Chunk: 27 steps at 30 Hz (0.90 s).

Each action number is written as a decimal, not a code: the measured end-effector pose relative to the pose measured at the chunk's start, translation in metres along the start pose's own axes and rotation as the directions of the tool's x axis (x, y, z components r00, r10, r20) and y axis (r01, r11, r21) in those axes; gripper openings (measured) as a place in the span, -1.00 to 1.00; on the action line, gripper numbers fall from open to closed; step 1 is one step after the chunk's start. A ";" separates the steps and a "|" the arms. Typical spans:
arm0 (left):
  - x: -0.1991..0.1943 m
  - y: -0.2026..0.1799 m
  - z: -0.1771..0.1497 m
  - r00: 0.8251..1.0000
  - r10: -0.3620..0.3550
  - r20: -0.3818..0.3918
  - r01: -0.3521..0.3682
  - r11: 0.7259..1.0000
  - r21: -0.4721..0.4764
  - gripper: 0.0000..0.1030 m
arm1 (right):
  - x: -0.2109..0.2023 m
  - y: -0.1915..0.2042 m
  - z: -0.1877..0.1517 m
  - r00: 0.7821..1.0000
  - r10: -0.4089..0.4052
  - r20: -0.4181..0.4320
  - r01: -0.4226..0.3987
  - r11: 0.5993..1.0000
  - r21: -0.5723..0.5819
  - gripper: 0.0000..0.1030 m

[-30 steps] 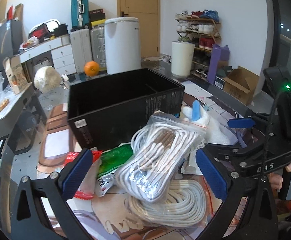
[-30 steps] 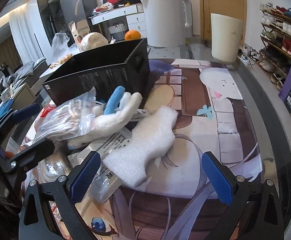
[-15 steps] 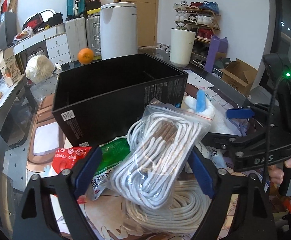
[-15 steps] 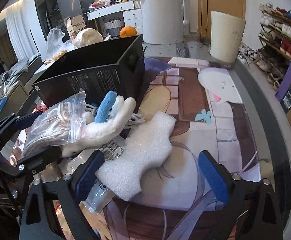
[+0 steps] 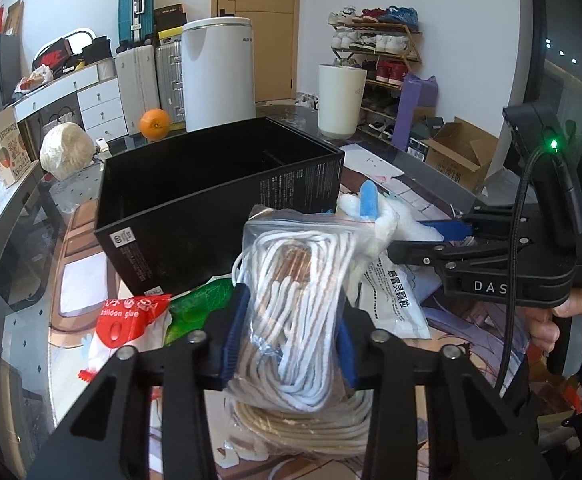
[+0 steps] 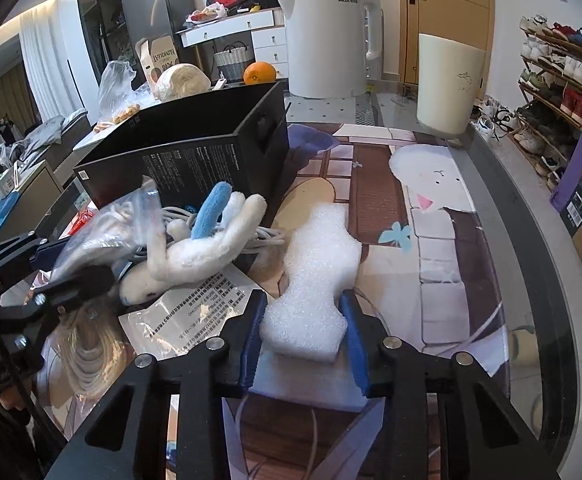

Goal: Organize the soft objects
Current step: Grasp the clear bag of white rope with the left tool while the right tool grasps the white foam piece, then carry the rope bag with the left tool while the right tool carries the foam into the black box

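The left gripper (image 5: 289,332) had its jaws pinching a clear bag of white cord (image 5: 295,304), just in front of the black box (image 5: 219,200). The right gripper (image 6: 303,338) had its jaws pressed against the white foam piece (image 6: 315,280) on the surface (image 6: 443,280), beside the plush toy (image 6: 207,244).

The clear bag of white cord (image 5: 295,304) hides most of the beige rope coil (image 5: 303,428); the black open-topped box's (image 5: 219,200) floor is too dark to read.
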<state>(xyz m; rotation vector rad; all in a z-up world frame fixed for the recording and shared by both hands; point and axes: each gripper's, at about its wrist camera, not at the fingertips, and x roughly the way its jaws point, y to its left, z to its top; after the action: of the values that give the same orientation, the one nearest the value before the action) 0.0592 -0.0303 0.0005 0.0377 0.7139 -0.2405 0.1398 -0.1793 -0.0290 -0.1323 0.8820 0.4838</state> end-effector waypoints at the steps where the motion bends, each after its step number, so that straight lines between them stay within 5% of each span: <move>1: -0.002 0.001 0.000 1.000 0.000 0.004 0.000 1.000 -0.004 -0.32 | -0.001 0.000 -0.001 1.000 0.000 0.002 0.000 1.000 0.000 -0.28; 14: -0.035 0.023 0.000 0.992 0.011 0.125 0.003 0.994 -0.112 -0.32 | -0.041 -0.009 0.001 0.992 -0.029 0.121 0.031 0.999 -0.012 -0.29; 27: -0.047 0.040 0.022 0.979 0.083 0.186 -0.053 0.985 -0.163 -0.32 | -0.062 0.012 0.032 0.978 0.066 0.199 -0.047 0.994 -0.098 -0.29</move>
<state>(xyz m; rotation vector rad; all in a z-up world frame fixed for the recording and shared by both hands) 0.0481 0.0159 0.0459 -0.1103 0.5357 -0.1194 0.1234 -0.1804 0.0400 -0.1409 0.6656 0.5810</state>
